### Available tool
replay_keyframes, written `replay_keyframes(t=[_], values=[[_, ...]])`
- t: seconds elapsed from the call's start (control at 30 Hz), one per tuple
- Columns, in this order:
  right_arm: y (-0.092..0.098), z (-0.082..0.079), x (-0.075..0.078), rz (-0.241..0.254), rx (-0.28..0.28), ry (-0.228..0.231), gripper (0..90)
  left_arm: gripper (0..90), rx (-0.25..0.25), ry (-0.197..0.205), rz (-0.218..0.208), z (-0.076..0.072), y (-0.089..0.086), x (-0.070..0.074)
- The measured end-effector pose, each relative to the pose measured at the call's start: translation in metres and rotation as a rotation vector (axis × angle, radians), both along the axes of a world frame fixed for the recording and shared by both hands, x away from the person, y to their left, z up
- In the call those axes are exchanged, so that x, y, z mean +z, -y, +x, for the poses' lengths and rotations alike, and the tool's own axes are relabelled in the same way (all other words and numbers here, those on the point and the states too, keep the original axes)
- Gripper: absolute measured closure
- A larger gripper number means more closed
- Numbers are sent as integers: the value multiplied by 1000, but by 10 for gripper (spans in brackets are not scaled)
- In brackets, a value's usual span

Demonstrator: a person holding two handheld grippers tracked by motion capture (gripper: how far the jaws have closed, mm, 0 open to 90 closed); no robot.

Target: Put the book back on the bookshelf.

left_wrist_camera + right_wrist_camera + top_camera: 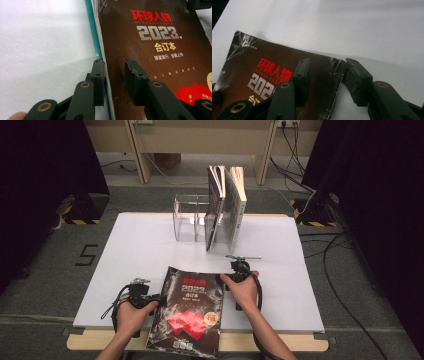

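Note:
A thick dark magazine [187, 315] with red and silver cover lettering lies flat near the front edge of the white table [135, 250]. My left gripper [156, 299] is at its left edge. In the left gripper view the magazine [155, 37] has its page edge between the spread jaws of the left gripper [113, 67], one jaw beside the edge and one over the cover, with a gap showing. My right gripper [226, 279] is at the top right corner. In the right gripper view the right gripper [325, 66] straddles the worn corner of the magazine [274, 65], with its jaws apart.
A clear file rack [189, 217] stands at the back middle of the table, with two magazines [216, 205] [236, 207] upright in its right slots. Cables [330, 255] trail on the floor to the right. The magazine's lower end overhangs the table's front edge.

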State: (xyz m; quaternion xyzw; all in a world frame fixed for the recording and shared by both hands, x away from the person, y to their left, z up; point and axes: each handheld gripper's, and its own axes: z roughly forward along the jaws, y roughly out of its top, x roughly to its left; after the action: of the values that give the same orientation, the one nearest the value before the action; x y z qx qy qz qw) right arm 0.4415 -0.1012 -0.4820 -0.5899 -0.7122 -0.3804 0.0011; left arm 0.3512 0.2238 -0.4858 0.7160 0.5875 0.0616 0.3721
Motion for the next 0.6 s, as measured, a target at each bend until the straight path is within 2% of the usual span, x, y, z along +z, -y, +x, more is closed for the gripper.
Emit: replay_keyframes(t=[0.23, 0.3, 0.37, 0.43, 0.6], values=[[-3, -5, 0, 30, 21, -32, 580, 692, 0, 3, 3, 0, 0, 0], [-4, -6, -1, 40, 41, -45, 622, 692, -1, 3, 4, 0, 0, 0], [-4, -6, -1, 25, 47, -42, 679, 691, -3, 4, 3, 0, 0, 0], [-3, -5, -1, 42, 57, -63, 736, 688, -9, 7, -1, 0, 0, 0], [-2, -4, 5, 85, 74, -61, 852, 660, -29, 1, -16, 1, -3, 0]])
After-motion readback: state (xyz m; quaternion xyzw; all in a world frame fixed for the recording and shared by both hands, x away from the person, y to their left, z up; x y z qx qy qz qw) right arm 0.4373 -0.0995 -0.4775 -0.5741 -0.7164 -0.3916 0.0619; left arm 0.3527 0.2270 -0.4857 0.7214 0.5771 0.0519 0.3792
